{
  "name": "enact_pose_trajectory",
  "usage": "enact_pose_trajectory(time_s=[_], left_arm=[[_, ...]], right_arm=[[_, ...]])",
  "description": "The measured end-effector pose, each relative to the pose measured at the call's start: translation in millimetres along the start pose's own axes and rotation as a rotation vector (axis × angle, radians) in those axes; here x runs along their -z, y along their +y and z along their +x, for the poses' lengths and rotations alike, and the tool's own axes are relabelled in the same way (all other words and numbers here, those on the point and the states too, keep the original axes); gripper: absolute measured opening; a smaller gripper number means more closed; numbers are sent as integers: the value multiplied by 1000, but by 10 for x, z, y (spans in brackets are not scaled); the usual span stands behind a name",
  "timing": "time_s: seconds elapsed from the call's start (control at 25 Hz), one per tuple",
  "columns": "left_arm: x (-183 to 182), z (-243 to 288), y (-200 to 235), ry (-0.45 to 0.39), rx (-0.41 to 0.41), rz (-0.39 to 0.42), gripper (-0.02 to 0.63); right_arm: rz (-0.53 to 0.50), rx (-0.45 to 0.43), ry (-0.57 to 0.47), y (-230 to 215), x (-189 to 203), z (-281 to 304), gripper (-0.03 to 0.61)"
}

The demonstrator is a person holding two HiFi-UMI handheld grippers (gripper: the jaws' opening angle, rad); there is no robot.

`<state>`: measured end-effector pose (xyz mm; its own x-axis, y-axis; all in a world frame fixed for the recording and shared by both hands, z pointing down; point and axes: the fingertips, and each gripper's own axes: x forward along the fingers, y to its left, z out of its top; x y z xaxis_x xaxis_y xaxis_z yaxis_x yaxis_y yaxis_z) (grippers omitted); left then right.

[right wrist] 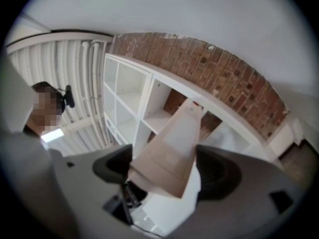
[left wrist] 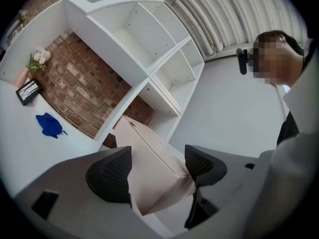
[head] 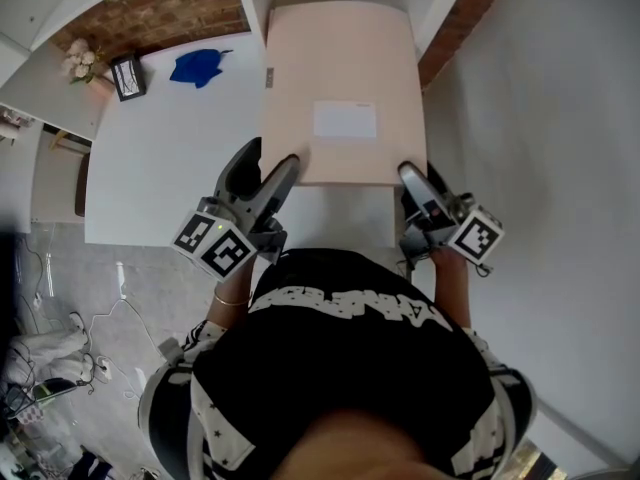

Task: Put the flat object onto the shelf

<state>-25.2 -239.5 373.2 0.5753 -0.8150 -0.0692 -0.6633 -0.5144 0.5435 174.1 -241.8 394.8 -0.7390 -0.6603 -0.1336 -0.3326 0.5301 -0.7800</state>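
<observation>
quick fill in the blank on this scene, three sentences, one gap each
1. The left hand-held gripper and the right hand-held gripper are each shut on a near ___ of the flat cardboard box.
2. The cloth on the white table is ___.
3. The wall behind the white shelf is built of ___.
Missing words: corner; blue; brick.

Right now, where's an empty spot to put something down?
The white top is bare between the blue cloth and the left gripper. Crowded: frame and flowers in the far corner; the flat box fills the right side.
</observation>
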Motion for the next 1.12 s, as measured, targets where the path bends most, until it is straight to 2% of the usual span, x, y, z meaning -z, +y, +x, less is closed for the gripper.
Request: enact_pose_trajectory(time_s=[0.44, 1.12], left_arm=[[-74, -35, -56, -9, 6, 15, 360], [-165, 139, 3, -12, 50, 35, 360]], right_arm=[[-36, 17, 16, 120, 16, -27, 382], [-1, 51, -65, 47, -165, 82, 380]])
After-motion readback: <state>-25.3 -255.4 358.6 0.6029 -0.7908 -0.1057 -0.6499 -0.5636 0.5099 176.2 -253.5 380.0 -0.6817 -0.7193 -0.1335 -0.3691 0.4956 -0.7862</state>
